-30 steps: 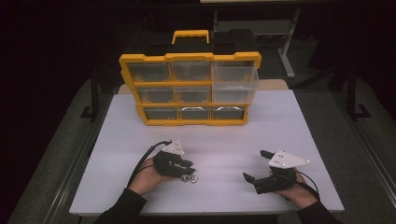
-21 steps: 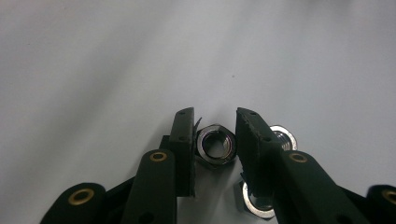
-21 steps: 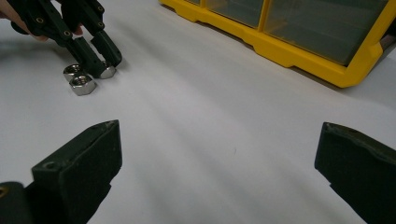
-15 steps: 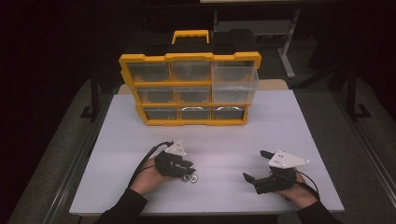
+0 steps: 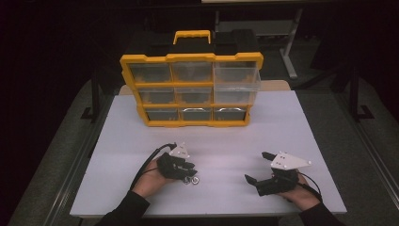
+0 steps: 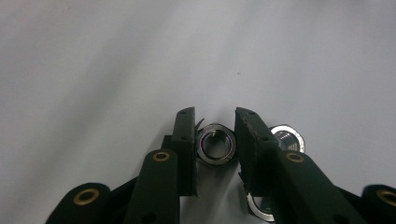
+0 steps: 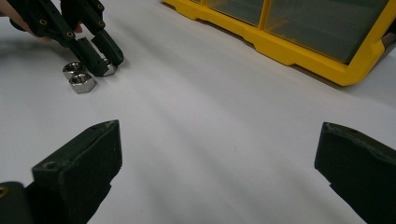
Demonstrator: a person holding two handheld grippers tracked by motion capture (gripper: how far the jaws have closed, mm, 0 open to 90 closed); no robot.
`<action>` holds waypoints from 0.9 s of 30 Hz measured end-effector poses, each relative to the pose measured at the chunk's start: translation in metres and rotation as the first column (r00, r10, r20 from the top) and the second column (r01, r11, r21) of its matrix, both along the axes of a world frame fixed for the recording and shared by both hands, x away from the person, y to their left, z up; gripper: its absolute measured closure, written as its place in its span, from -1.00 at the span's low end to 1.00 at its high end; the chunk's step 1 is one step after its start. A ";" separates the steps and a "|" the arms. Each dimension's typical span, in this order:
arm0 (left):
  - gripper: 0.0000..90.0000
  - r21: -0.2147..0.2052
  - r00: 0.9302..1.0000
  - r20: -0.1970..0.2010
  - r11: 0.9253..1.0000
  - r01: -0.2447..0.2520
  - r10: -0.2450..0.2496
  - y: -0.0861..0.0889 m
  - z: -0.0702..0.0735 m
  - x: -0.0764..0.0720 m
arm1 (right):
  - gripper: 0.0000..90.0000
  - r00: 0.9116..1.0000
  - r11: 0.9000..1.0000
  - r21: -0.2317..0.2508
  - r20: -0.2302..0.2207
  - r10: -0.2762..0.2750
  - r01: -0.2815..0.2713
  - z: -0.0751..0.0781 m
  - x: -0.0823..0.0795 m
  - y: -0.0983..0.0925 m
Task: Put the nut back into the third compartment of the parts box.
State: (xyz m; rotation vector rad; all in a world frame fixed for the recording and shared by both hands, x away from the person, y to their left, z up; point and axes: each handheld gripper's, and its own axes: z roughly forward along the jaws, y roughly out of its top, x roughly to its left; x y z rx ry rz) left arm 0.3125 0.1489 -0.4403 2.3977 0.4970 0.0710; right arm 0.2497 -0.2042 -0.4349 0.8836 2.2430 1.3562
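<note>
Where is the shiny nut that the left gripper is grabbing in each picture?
High view: the nut lies low and left of centre, at the left gripper tips, on the white table.
Left gripper view: bottom centre, between the two black jaws.
Right gripper view: top left, mostly hidden between the far gripper's jaws.
Shared landmark: the two loose nuts right beside it.

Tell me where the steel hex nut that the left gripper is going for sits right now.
The shiny steel hex nut lies flat on the white table, between the jaws of the left gripper, beside two more steel nuts, front-left of the table.
</note>
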 end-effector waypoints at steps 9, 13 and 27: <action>0.55 -0.035 0.999 -0.032 0.999 -0.032 0.031 0.001 -0.001 0.002 | -0.99 1.000 1.000 0.002 -0.004 0.000 0.000 0.000 0.000 0.000; 0.55 -0.034 0.999 -0.040 0.999 -0.038 0.036 0.002 0.000 0.003 | -0.99 1.000 1.000 -0.003 0.001 0.004 -0.004 0.000 0.000 0.000; 0.55 -0.116 0.995 -0.076 0.991 -0.066 0.058 0.005 0.012 0.004 | -0.99 1.000 1.000 0.000 -0.010 0.007 -0.007 -0.001 0.000 0.001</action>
